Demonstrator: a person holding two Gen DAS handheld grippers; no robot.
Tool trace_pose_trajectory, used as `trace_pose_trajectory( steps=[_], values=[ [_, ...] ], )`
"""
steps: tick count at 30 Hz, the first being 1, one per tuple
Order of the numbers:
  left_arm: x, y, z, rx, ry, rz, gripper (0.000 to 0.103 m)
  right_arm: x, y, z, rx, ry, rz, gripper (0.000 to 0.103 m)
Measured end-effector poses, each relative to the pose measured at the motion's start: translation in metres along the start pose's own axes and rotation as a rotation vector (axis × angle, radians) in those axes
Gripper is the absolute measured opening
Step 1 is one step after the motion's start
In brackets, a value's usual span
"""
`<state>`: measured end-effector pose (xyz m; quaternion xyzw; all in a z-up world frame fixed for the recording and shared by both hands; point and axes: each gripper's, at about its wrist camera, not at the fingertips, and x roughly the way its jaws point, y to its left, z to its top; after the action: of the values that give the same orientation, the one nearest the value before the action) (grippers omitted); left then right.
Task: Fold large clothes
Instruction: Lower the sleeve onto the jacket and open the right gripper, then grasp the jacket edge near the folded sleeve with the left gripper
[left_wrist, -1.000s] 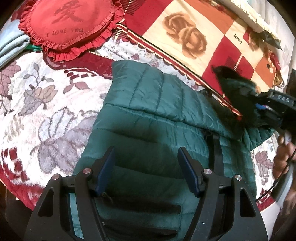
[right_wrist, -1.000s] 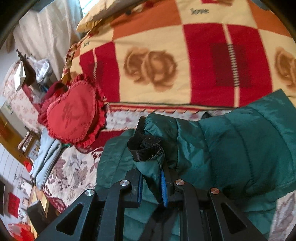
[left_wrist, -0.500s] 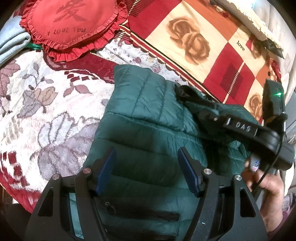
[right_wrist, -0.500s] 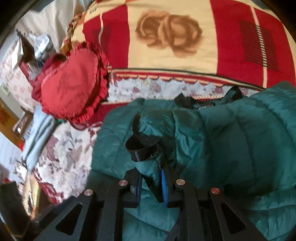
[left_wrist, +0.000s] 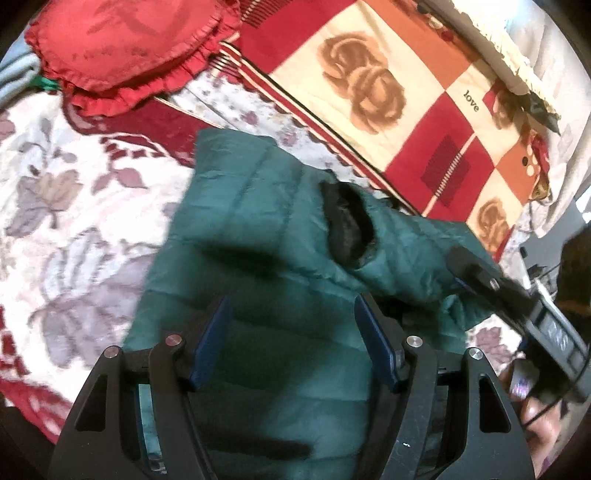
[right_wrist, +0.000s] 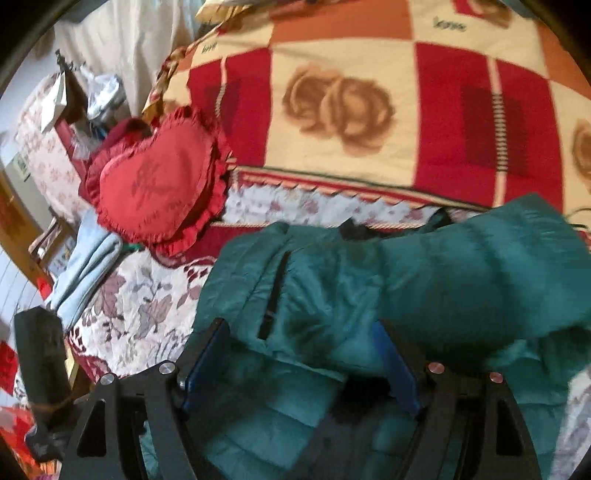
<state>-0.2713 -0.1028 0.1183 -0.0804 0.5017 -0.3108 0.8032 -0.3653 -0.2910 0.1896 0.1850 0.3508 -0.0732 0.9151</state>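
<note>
With one sleeve already laid across the body, the dark green quilted puffer jacket (left_wrist: 258, 280) looks to me roughly midway through its folding. It lies on the white bedspread with grey and maroon leaves (left_wrist: 66, 206), filling the centre and lower half of both wrist views. In the left wrist view the sleeve runs from the right edge toward the middle, and its black-lined cuff (left_wrist: 347, 225) gapes open just above centre, resting on the jacket's chest.

The right gripper (right_wrist: 303, 369) has just been opening: its blue-padded fingers (right_wrist: 207, 354) now stand wide, and the sleeve fabric lies loose between them with neither pad pressing on it, so I judge the sleeve released. In the left wrist view the same tool shows as a black bar at the right edge, above the person's hand (left_wrist: 535, 417).

The left gripper (left_wrist: 291, 339) hangs over the jacket's lower body at bottom centre, fingers spread fairly wide and holding nothing; cloth shows plainly between them.

What seems left: the left side of the jacket, at the left of centre in the left wrist view, lies flat with no sleeve that I can see folded over it; whether that sleeve is tucked beneath I cannot tell. The body has not yet been doubled end over end, so the bundle is long rather than compact.

A red heart-shaped frilled cushion (left_wrist: 125, 44) sits at the upper left, a red, cream and orange checked blanket with brown roses (left_wrist: 369, 88) across the top right, both clear of the jacket.
</note>
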Motion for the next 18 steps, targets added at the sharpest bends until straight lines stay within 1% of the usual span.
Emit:
trace_pose_trajectory(
  steps=[4,6,7,11,13,15,18],
  values=[
    [0.014,-0.016,0.009,-0.014,0.022,-0.043,0.069,-0.023,-0.018,0.001,0.021,-0.029,-0.022,0.077],
    [0.027,-0.021,0.015,-0.043,0.05,-0.084,0.069,-0.034,-0.026,0.003,0.03,-0.049,-0.03,0.077],
    [0.033,-0.023,0.018,-0.063,0.066,-0.091,0.069,-0.04,-0.03,0.003,0.038,-0.059,-0.03,0.077],
    [0.052,-0.03,0.025,-0.118,0.102,-0.105,0.069,-0.06,-0.041,0.004,0.061,-0.092,-0.022,0.077],
    [0.057,-0.034,0.027,-0.122,0.101,-0.101,0.07,-0.066,-0.045,0.003,0.061,-0.102,-0.023,0.077],
    [0.063,-0.039,0.028,-0.119,0.105,-0.098,0.073,-0.07,-0.048,0.002,0.063,-0.104,-0.021,0.077],
    [0.074,-0.043,0.027,-0.128,0.13,-0.092,0.073,-0.073,-0.052,0.0,0.066,-0.105,-0.025,0.077]
  ],
)
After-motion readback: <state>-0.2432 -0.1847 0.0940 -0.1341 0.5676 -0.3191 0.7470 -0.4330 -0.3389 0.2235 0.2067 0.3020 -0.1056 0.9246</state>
